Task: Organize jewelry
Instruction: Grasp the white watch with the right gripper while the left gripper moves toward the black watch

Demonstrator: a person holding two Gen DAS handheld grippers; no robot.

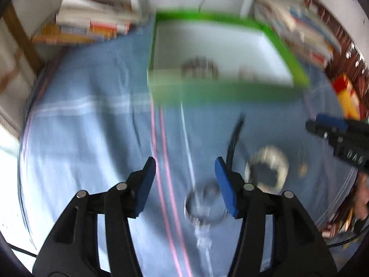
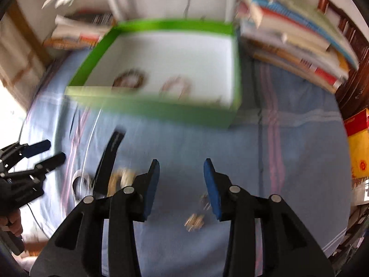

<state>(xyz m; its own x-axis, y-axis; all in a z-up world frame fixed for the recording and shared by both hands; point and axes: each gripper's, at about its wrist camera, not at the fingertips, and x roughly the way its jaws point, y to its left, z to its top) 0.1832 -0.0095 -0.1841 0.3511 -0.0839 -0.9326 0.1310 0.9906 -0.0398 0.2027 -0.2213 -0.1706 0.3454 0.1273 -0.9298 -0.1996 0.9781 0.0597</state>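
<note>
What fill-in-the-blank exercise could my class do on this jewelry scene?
1. The box has ____ walls.
2. Two bracelets lie ____ the box.
3. The cloth under the box is mostly ____.
4. The jaws of the right gripper stand ____, with nothing held between them.

Missing words: green; inside; blue; open

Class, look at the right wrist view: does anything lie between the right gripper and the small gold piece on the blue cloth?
Nothing visible does. The right gripper is open, and the small gold piece lies on bare blue cloth just below its fingertips.
</note>
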